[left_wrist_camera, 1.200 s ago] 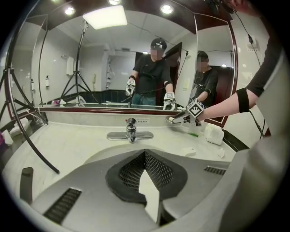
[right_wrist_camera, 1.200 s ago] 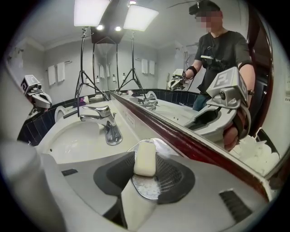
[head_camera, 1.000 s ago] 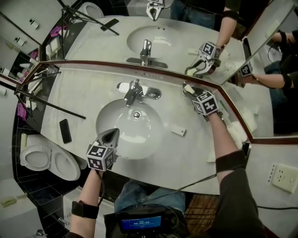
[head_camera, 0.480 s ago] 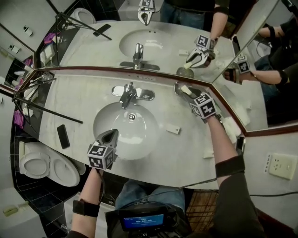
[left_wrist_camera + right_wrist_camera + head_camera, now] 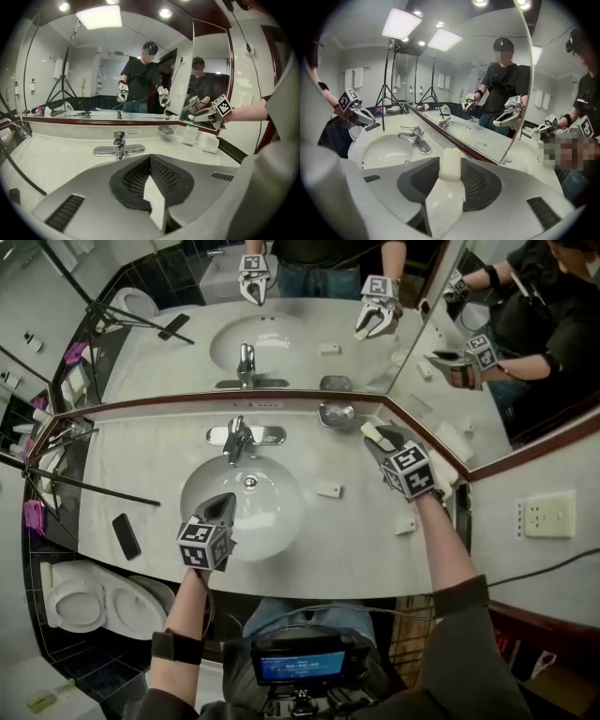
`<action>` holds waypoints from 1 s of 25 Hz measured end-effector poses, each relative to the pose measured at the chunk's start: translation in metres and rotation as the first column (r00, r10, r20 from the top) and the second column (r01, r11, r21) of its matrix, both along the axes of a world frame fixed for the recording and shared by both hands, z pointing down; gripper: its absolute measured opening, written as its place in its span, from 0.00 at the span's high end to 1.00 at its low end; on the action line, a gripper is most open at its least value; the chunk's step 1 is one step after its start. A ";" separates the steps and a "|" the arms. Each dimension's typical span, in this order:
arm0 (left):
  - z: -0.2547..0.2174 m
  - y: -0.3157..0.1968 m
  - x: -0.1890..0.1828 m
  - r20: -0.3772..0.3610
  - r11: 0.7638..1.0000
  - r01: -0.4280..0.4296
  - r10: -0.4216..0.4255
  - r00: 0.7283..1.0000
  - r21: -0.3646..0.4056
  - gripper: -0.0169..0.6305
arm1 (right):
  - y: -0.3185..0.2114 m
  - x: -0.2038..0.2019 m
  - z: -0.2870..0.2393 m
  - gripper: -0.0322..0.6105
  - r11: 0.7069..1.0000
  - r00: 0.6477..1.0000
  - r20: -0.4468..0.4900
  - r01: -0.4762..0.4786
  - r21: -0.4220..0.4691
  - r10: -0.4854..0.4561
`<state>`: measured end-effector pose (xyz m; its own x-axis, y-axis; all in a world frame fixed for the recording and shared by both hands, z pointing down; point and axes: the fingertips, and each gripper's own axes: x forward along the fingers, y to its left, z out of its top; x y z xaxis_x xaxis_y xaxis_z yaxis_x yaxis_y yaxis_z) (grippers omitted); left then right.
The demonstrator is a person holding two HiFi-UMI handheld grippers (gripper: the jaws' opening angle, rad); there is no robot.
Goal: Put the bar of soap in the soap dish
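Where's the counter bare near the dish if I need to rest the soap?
Bare counter lies between the faucet and the soap dish, and between the sink and the phone. Right of the sink is crowded: two small white blocks.

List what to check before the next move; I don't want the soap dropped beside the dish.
1. Grip of right tongs on soap: ok, the jaws clamp it.
2. Room in dish: ok, nothing shows in it.
3. Alignment: not ok, soap sits off to the dish's right in the head view.
4. Height over dish: cannot tell.
5. Path past left tongs: ok, they are shut, empty, over the sink.
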<state>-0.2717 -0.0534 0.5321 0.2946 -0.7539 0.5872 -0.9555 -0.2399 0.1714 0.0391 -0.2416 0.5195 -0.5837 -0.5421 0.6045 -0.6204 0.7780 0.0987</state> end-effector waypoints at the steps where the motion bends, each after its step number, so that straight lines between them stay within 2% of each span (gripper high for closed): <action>1: -0.001 -0.002 0.002 -0.003 1.000 -0.011 0.011 1.000 0.004 0.97 | 0.009 0.007 -0.005 0.70 1.000 1.000 0.004 -0.015 0.004 0.015; 5: -0.009 -0.011 0.012 -0.006 0.998 -0.051 0.052 0.999 0.030 0.97 | 0.045 0.029 -0.013 0.70 0.998 0.998 0.017 -0.061 0.013 0.061; 11: -0.021 -0.021 0.024 -0.003 0.996 -0.075 0.075 0.997 0.047 0.97 | 0.099 0.040 0.013 0.70 0.995 0.995 0.044 -0.091 -0.034 0.092; 19: -0.032 -0.019 0.026 0.020 0.997 -0.065 0.064 0.998 0.044 0.97 | 0.158 0.002 0.062 0.70 0.988 0.996 0.071 -0.034 -0.152 0.046; 25: -0.036 -0.008 0.018 0.038 0.998 -0.047 0.045 0.998 0.040 0.97 | 0.187 -0.029 0.106 0.70 0.978 0.999 0.042 0.022 -0.205 -0.014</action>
<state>-0.2534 -0.0614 0.4957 0.3080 -0.7636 0.5674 -0.9489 -0.2900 0.1248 0.0098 -0.0548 0.6257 -0.6181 -0.3977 0.6781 -0.6062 0.7904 -0.0890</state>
